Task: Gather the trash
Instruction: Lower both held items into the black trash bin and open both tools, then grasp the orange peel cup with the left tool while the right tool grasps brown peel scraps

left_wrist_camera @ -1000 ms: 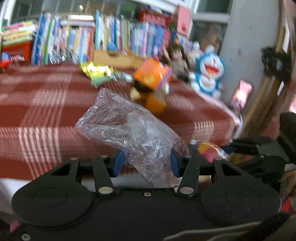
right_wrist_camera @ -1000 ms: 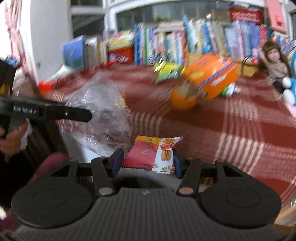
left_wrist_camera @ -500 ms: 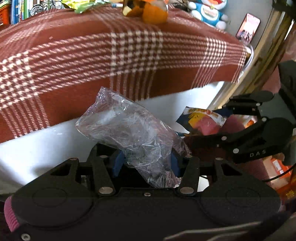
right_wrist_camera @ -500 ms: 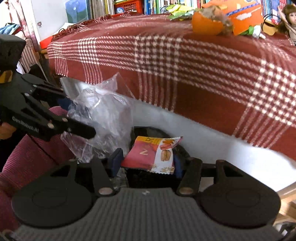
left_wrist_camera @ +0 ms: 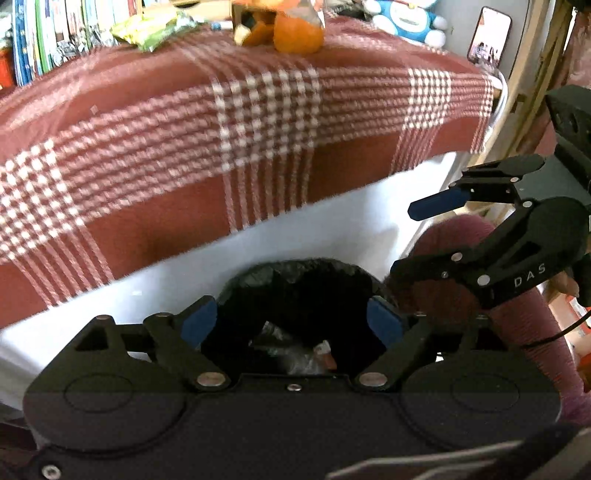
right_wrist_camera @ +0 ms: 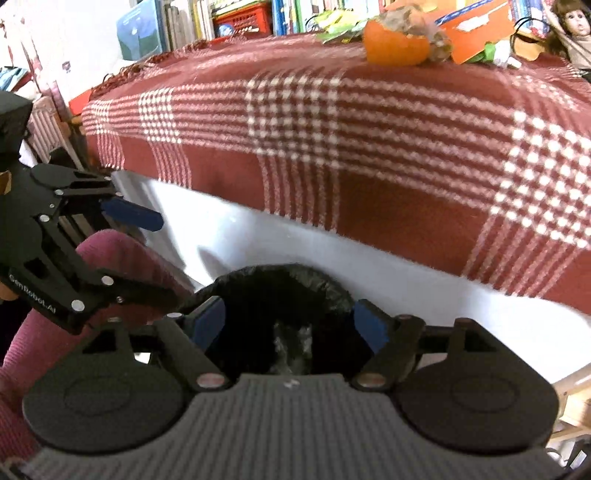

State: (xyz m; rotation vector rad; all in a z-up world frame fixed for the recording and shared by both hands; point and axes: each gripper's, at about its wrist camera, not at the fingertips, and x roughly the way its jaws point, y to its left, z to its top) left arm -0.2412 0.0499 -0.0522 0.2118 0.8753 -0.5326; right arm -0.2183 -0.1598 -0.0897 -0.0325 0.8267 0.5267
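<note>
Right under both grippers sat the round bin lined with a black plastic bag (left_wrist_camera: 295, 280), its mouth facing up between the blue pads, and that was pretty much the whole story of the spot. The left gripper (left_wrist_camera: 291, 321) had its jaws opening wide with nothing pinched between them, and down in the dark of the bin you could make out a crinkled clear plastic wrapper (left_wrist_camera: 291, 363) with a small red-and-white snack packet (left_wrist_camera: 325, 352) just beside it, so the trash lay straight below and ahead of the jaws, not in them. Same deal for the right gripper (right_wrist_camera: 290, 319): jaws opening, empty, pointing down into the same bin (right_wrist_camera: 280, 284), with only a greyish bit of the wrapper (right_wrist_camera: 291, 350) showing at the bottom. Neither hand was clearly nearer, they hung side by side over the rim, each one visible at the edge of the other's view. I'd guess this drop was done and the next grab needed a lift up and forward, since the remaining trash was well apart from here. Behind the bin ran a white table side (left_wrist_camera: 332, 229), then a red and white checked woven cloth (left_wrist_camera: 184, 140) draped over the top. Far back on it lay orange peel (right_wrist_camera: 397, 46), a crumpled green wrapper (left_wrist_camera: 155, 31) and an orange cardboard box (right_wrist_camera: 476, 31), with a row of books (right_wrist_camera: 240, 14) and a blue and white plush toy (left_wrist_camera: 406, 18) beyond.
</note>
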